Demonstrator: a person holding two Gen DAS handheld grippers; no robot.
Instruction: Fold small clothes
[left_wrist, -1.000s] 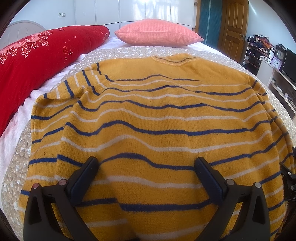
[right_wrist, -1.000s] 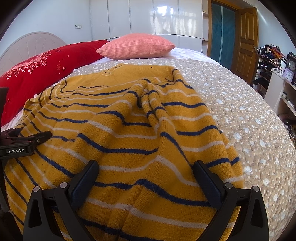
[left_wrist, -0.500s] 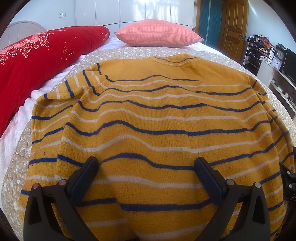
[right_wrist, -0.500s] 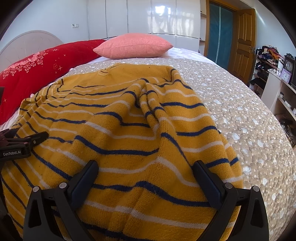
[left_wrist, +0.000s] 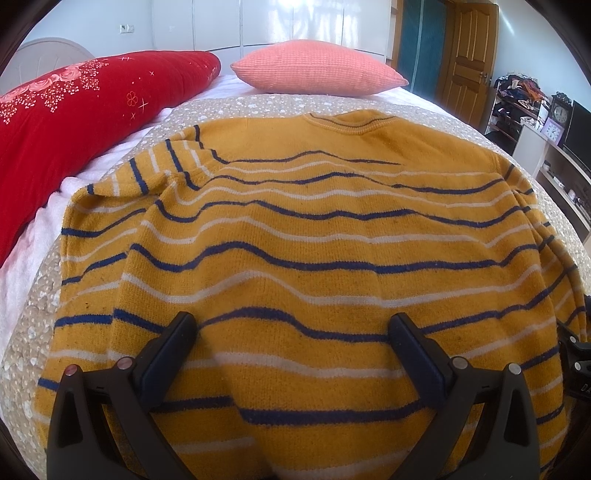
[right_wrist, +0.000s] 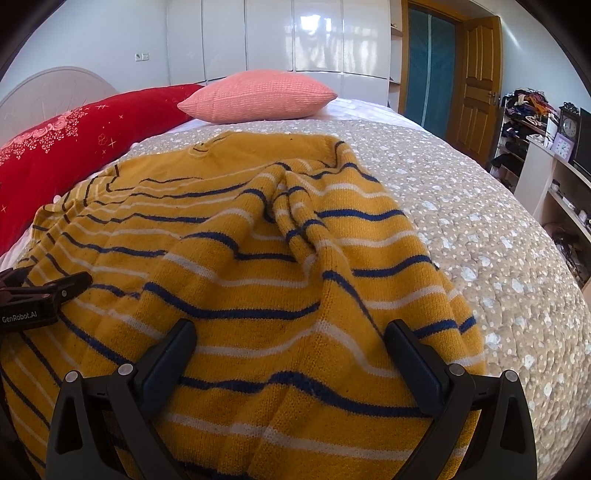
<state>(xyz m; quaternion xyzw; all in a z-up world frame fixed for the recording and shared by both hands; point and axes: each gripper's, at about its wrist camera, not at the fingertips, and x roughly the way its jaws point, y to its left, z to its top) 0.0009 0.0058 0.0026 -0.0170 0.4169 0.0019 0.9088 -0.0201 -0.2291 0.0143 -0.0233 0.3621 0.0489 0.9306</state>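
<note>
Where sweater (right_wrist: 258, 258) hem meets both spread claws, bare bedspread (right_wrist: 498, 240) rightward.

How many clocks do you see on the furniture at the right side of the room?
2. A dark ornate clock stands on the white shelf unit, and a small purple clock sits just in front of it, lower. Others may be hidden among the clutter.

Mustard sweater (left_wrist: 314, 236) with navy and white stripes, spread on bed, rumpled

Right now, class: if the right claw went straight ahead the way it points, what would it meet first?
The right claw, open, would probably run into the bunched fold of the striped yellow sweater first; how far off is unclear.
</note>
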